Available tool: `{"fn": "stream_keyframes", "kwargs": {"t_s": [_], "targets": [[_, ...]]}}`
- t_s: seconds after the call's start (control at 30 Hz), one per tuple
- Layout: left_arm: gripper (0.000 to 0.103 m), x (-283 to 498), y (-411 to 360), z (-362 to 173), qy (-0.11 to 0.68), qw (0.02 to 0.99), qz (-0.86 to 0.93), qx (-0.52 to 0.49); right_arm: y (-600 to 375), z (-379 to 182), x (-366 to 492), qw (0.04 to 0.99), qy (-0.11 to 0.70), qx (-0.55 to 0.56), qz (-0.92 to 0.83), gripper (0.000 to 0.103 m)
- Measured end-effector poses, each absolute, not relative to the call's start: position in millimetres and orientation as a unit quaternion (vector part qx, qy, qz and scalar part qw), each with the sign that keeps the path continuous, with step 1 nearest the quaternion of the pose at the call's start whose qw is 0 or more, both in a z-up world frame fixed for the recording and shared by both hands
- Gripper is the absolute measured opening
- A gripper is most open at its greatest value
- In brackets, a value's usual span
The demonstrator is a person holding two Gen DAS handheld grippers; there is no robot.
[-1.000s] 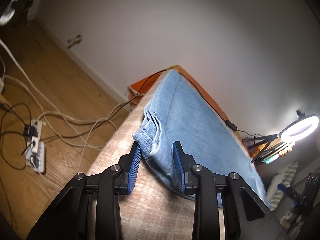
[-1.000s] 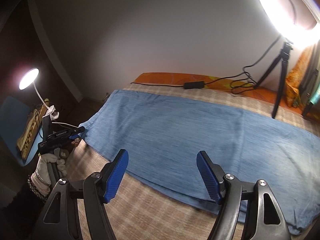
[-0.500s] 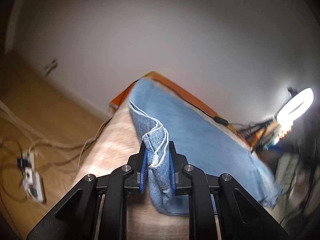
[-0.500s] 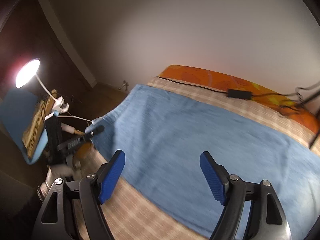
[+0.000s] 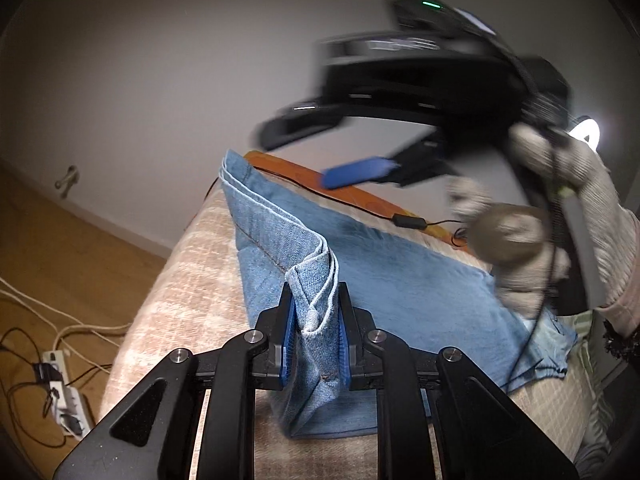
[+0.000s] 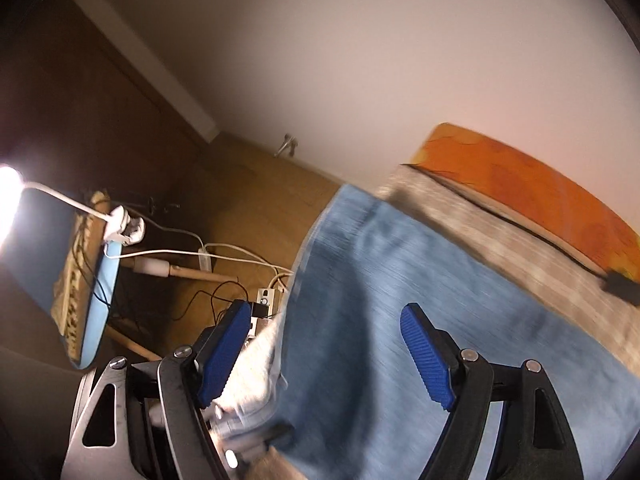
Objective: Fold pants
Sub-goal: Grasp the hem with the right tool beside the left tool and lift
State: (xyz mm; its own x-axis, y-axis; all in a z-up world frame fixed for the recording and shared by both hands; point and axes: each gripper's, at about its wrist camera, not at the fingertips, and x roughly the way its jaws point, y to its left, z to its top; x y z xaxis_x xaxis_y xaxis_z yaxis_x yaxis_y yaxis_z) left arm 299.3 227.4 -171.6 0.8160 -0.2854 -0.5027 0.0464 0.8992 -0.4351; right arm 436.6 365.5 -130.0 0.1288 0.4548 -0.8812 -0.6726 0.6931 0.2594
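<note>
Blue denim pants [image 5: 400, 280] lie flat along a bed with a beige checked cover [image 5: 180, 300]. My left gripper [image 5: 314, 332] is shut on the near hem corner of the pants and holds that corner lifted, so the cloth stands in a folded ridge. My right gripper [image 6: 324, 356] is open and empty above the pants [image 6: 400, 300], near the same end of the bed. It also shows in the left wrist view [image 5: 360, 172], blurred, with its blue pad above the far edge of the pants.
An orange strip [image 6: 520, 184] and a black cable with an adapter [image 5: 408, 222] run along the bed's far edge by the wall. Power strips and white cables [image 5: 60, 368] lie on the wooden floor. A lamp [image 6: 8, 200] is clipped to a blue chair [image 6: 96, 300].
My left gripper closed on the hem corner and lifted it. My right gripper swung left across the pants toward the left gripper, staying open.
</note>
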Motion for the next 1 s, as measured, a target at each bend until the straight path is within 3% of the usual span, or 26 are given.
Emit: {"fn": "stream_keyframes", "kwargs": {"t_s": [0.37, 0.47, 0.5, 0.6, 1.0], "targets": [[0.016, 303, 218, -171, 0.294, 0.931, -0.116, -0.181, 404, -154, 457, 0.752, 0.548, -0.136, 0.341, 0.071], [0.016, 304, 218, -169, 0.296, 0.93, -0.123, -0.178, 403, -159, 461, 0.755, 0.548, -0.154, 0.325, 0.046], [0.015, 305, 217, -168, 0.297, 0.93, -0.126, -0.177, 402, -159, 463, 0.756, 0.549, -0.156, 0.321, 0.024], [0.015, 305, 217, -162, 0.298, 0.928, -0.136, -0.176, 387, -149, 461, 0.769, 0.531, -0.155, 0.322, 0.009], [0.015, 305, 163, -122, 0.31, 0.916, -0.212, -0.141, 282, -82, 438, 0.84, 0.449, -0.139, 0.272, 0.004]]}}
